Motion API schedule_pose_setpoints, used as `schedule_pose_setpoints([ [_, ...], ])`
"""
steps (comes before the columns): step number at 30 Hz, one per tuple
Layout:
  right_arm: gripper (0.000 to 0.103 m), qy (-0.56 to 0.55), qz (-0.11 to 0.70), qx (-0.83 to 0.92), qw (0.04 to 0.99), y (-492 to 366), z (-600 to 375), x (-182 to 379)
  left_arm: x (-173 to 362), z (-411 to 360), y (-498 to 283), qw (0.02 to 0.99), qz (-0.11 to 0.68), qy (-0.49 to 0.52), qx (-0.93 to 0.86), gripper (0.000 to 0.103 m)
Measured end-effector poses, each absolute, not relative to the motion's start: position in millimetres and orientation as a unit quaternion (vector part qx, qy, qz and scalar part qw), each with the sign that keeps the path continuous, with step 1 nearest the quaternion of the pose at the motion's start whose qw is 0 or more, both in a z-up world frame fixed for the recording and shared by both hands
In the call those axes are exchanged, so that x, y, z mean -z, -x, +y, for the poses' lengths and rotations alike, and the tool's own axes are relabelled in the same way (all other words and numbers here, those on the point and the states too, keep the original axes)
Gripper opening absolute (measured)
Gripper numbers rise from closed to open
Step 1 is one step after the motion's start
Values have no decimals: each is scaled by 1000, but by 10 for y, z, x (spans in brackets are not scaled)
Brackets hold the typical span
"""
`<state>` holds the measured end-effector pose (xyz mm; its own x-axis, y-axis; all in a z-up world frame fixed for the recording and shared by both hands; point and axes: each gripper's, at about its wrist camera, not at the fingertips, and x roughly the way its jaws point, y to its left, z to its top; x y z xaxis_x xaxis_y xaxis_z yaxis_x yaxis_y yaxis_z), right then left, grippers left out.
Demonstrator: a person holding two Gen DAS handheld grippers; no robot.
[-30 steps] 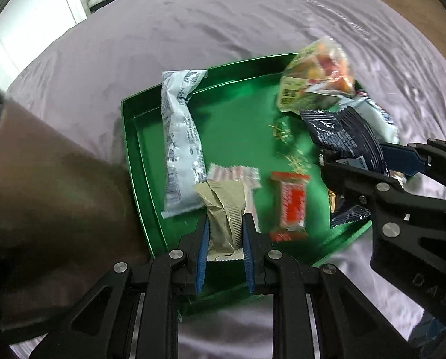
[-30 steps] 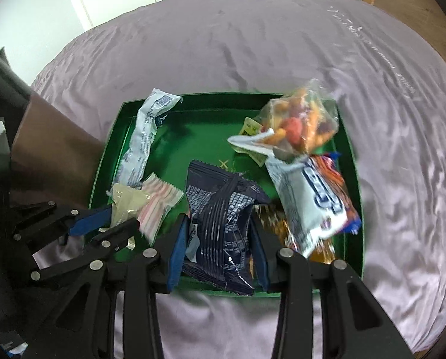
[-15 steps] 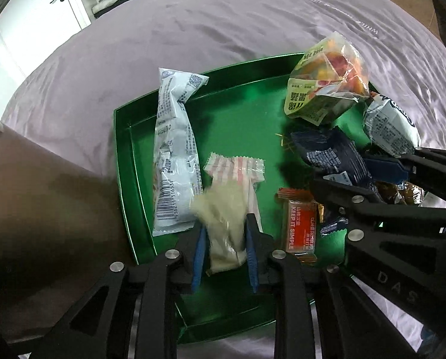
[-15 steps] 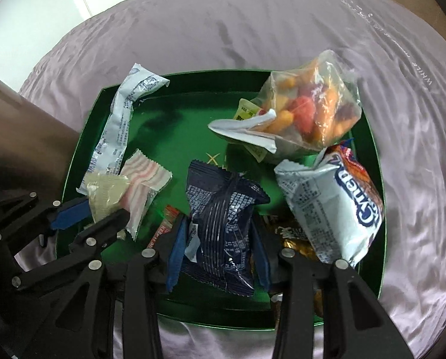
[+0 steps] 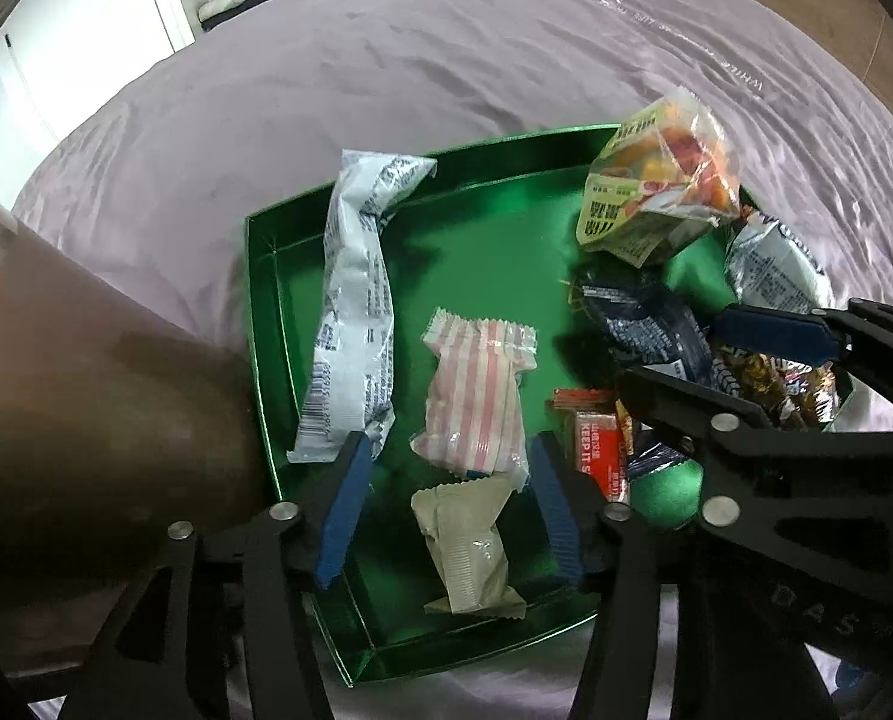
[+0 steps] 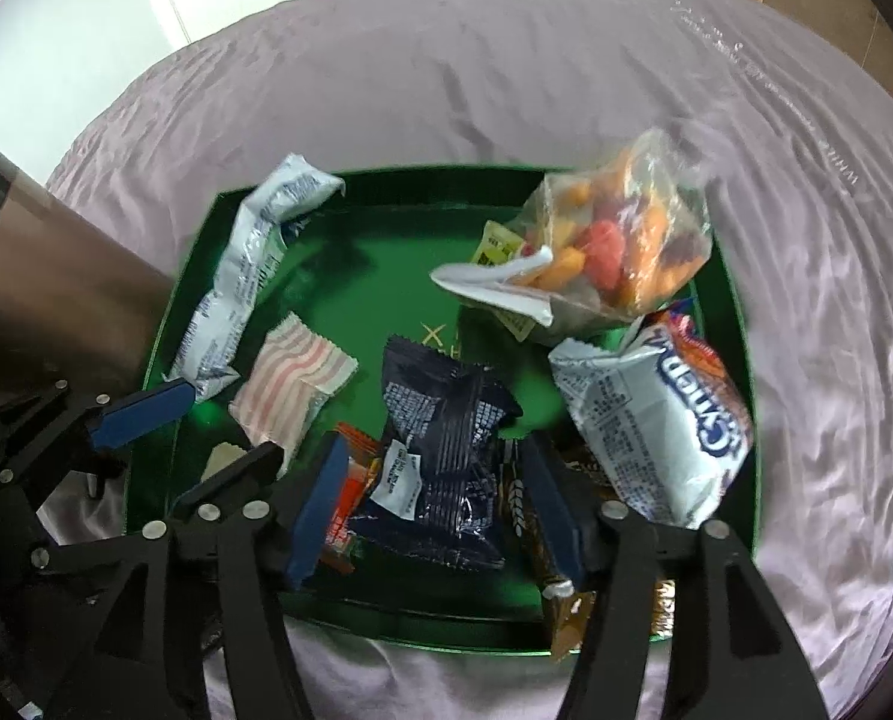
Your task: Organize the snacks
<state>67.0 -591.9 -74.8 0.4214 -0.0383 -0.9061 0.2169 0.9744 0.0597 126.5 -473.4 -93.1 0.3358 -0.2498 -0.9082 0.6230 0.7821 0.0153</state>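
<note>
Snacks lie spread across a green metal tray [image 5: 266, 324] set on a mauve bedspread [image 5: 446, 60], apparently gathered there so each packet can be sorted flat and in reach. Left gripper [image 5: 449, 516] stands with its blue pads spread wide; a beige sachet [image 5: 467, 546] lies loose on the tray floor between them at 6 o'clock, touching neither pad, its top edge tucked under a pink-striped wafer pack [image 5: 476, 402] just above it. A long white-and-blue packet [image 5: 356, 324] runs along the tray's left wall toward 11 o'clock, one end draped over the far rim, which keeps the centre free. Right gripper [image 6: 440, 510] is likewise parted, straddling a dark navy pouch [image 6: 440, 444] that rests on the tray without visible pinch from either pad; a red "Keep It Simple" bar [image 5: 596, 456] sits just left of it. At 1 o'clock in the right wrist view a clear bag of orange and red candies [image 6: 620, 252] leans on a white-and-orange crisp bag [image 6: 662, 420], the bulkier items seemingly banked against the right side. Gold-wrapped sweets [image 5: 764, 378] show partly beneath the right gripper. Judging by the open pads, both packets look set down rather than held; whether either will be regripped cannot be told.
</note>
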Motion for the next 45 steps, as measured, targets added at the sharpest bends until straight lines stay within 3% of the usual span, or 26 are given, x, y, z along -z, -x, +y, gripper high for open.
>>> schedule_pose_setpoints([
  [9, 32, -57, 501, 117, 856, -327, -5884, 358, 723, -4650, -1133, 806, 486, -169, 293, 53],
  [10, 41, -58, 497, 123, 857, -274, -5884, 321, 698, -4641, -1113, 805, 485, -167, 298, 53],
  [11, 56, -59, 492, 133, 858, -191, -5890, 270, 672, -4652, -1083, 804, 484, -165, 304, 53],
  [12, 61, -62, 487, 143, 859, -103, -5894, 220, 643, -4675, -1056, 804, 482, -164, 309, 54],
  [19, 65, -70, 464, 191, 862, 480, -5764, -2, 398, -4509, -604, 800, 457, -158, 355, 54],
  [22, 92, -67, 455, 204, 864, 693, -5666, -49, 317, -4326, -389, 806, 443, -148, 365, 54],
  [35, 94, -73, 388, 173, 902, 1407, -4897, 36, 162, -3269, 265, 863, 372, -121, 320, 59],
  [39, 95, -84, 373, 154, 911, 1556, -4612, -18, 45, -2919, 433, 880, 349, -128, 294, 83],
  [45, 98, -68, 363, 137, 919, 1764, -4261, -160, -58, -2535, 529, 894, 340, -118, 266, 83],
])
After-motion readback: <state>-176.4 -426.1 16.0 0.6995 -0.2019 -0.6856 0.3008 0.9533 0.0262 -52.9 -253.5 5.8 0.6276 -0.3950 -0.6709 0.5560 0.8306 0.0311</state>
